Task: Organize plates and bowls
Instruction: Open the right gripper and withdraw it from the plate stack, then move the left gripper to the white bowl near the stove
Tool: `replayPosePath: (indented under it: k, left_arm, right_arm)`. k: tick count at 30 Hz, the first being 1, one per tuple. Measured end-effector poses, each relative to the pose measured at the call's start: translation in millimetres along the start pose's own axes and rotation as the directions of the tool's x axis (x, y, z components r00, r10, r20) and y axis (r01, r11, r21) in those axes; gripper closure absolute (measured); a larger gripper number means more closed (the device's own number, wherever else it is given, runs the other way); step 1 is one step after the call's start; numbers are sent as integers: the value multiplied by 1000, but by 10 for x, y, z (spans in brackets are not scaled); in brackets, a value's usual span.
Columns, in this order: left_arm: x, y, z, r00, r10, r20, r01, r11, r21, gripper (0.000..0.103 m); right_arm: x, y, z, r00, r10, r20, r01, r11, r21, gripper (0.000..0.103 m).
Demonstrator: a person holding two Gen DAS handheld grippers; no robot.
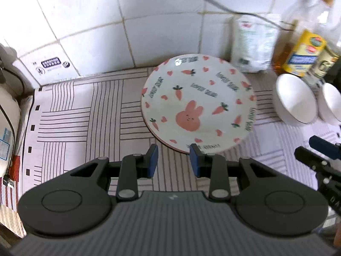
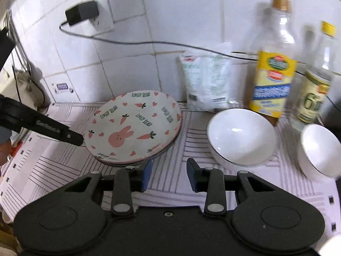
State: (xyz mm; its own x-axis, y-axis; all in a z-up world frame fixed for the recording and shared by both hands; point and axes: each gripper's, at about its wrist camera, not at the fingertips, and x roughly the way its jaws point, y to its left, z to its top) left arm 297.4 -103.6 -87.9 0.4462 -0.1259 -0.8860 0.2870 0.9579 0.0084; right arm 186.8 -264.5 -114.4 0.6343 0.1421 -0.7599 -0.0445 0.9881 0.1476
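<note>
A white plate (image 1: 198,104) printed with a pink rabbit, carrots and hearts lies on the striped mat (image 1: 81,115), on top of at least one more plate (image 2: 136,128). To its right stand two white bowls, a larger one (image 2: 240,136) and a second (image 2: 319,149) at the frame's edge. My left gripper (image 1: 173,157) hovers over the plate's near rim, open, with only mat between its blue pads. My right gripper (image 2: 169,170) is open too, above the mat between the plates and the larger bowl. One left finger (image 2: 53,129) reaches toward the plate's left rim.
Behind the bowls stand a yellow-labelled bottle (image 2: 272,81), a second bottle (image 2: 315,89) and a white plastic bag (image 2: 204,81), all against the tiled wall. A plugged-in adapter (image 2: 83,12) trails a cable along the wall. A white appliance (image 1: 6,128) borders the mat at left.
</note>
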Motion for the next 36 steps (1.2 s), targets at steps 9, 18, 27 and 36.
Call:
replayPosePath:
  k: [9,18,27,36]
  left_arm:
    - [-557,-353,-354,998,-44,43,41,996,75,68]
    - [-914,-858,-596,994,-93,65,80,981,176,62]
    - [-894,-1516,-649,985,-168,34,156,960,232,52]
    - [-711,-2186,-648,963,-269,3,260,931,257,45]
  right_arm:
    - [-757,-271,-308,997,-1,73,-5,997,73,58]
    - [-1373,-432,-597,991,-31,129,20,996,84,57]
    - [-1563,-822,-874,983,-132,130,121,989,84,42]
    - [-1693,-1186,-1117,971,-209,116,208,978,23,32]
